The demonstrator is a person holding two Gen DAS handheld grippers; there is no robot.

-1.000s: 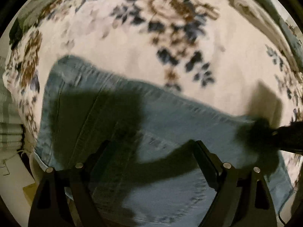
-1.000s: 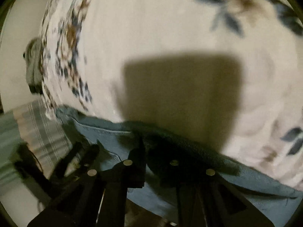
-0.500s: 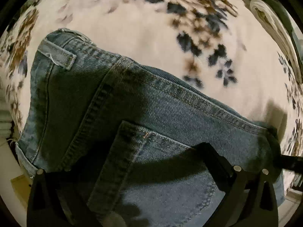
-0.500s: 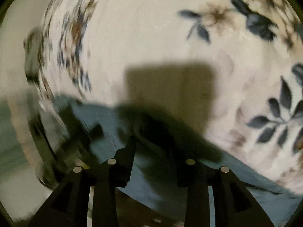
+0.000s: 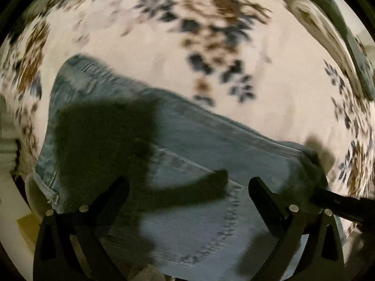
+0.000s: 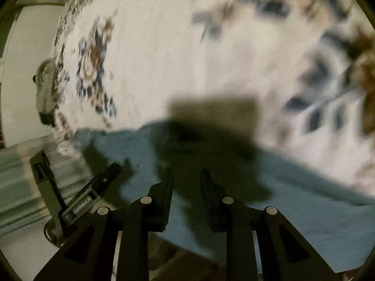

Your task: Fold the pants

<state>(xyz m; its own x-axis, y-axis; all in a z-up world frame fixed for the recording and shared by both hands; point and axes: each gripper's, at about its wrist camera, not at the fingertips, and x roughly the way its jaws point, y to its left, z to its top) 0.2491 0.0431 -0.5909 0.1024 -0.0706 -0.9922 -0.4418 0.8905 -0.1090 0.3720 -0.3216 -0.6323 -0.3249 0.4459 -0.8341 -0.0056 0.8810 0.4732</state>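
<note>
Denim, blue and stitched: I count one pair of pants (image 5: 211, 164), lying flat on the floral bedspread (image 5: 164, 58) along its near edge, one back pocket (image 5: 187, 222) facing up.

I count two grippers. My left gripper (image 5: 187, 185) points straight down over the pocket, jaws at full spread with nothing between them and clear of the cloth. My right gripper (image 6: 187, 175) tilts down above the far end of the pants; its jaws stand a narrow gap apart, have just been closing slightly after opening, and I see only shadowed denim behind the gap, none pinched in it.

Surface: one cream bedspread printed with brown and dark blue flowers, covering a bed. Room: pale floor (image 6: 23, 70) past the bed's left edge, and striped grey-green fabric (image 6: 18, 175) below that corner. Both views are motion-blurred.
</note>
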